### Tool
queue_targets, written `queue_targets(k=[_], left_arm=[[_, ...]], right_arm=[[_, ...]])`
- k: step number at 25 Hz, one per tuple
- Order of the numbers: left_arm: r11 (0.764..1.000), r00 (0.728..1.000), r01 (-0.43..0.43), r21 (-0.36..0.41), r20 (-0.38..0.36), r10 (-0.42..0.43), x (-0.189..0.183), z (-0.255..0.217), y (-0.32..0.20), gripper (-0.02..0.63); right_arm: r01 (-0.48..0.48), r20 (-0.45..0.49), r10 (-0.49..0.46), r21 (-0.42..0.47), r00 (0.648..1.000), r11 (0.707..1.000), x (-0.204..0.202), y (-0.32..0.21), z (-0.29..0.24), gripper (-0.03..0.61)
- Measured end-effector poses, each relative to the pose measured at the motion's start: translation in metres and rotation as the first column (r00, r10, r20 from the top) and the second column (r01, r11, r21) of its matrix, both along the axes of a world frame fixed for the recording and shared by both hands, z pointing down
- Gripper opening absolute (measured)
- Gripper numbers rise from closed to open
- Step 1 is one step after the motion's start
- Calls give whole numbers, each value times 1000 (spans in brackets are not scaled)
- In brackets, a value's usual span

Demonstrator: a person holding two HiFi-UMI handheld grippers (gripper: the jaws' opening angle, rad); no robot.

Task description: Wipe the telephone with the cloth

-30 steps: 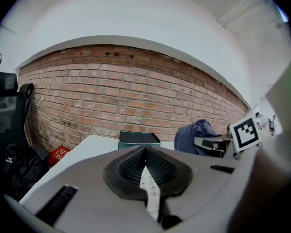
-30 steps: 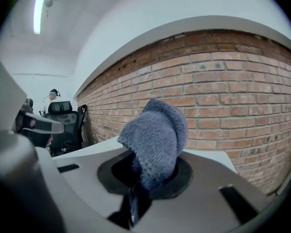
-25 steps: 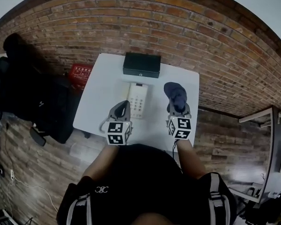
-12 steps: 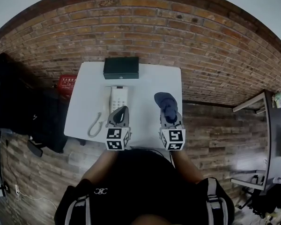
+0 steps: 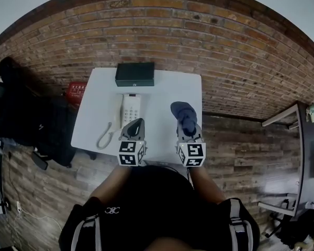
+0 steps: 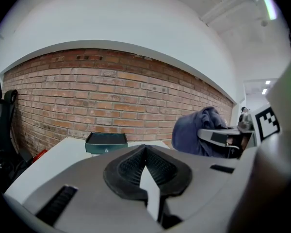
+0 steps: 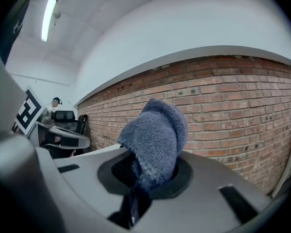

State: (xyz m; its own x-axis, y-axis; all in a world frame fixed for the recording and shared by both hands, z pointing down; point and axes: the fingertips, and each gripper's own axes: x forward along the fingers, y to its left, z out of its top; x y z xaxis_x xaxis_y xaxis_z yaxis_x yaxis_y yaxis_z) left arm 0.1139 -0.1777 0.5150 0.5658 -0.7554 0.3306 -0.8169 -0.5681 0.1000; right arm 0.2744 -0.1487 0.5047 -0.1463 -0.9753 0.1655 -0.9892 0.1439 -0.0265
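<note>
Over the last second the picture in the head view has been shifted, and in the final half second almost nothing has been altered, so a pause before the wipe is suggested, not a stroke in progress. The left gripper (image 5: 136, 123) has been brought from beside the telephone (image 5: 131, 109) to a place directly before its near end, so the set is now found just ahead of that gripper's tips, apart from them as far as can be told. In the left gripper view its jaws are seen brought together at the tips with nothing held between them. The right gripper (image 5: 186, 129) is kept clamped on the blue cloth (image 5: 183, 113), which is bunched up and stands out ahead of the jaws, as is shown plainly in the right gripper view. The telephone lies well off to the left of this gripper and slightly ahead of it, and no contact between cloth and set has been made. The coiled cord (image 5: 104, 136) is trailed to the left of the left gripper, and a black box (image 5: 134, 74) is set farther ahead at the far edge of the white table (image 5: 165, 95). It is judged that wiping has not been started; the cloth must yet be carried leftward and lowered onto the keypad.
</note>
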Motion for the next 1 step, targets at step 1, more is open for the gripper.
queue_targets(k=[1], left_arm=[[1000, 1000, 1, -8, 4, -1, 0, 2, 1, -5]], right_arm=[[6, 1, -6, 1, 1000, 1000, -1, 0, 0, 38]])
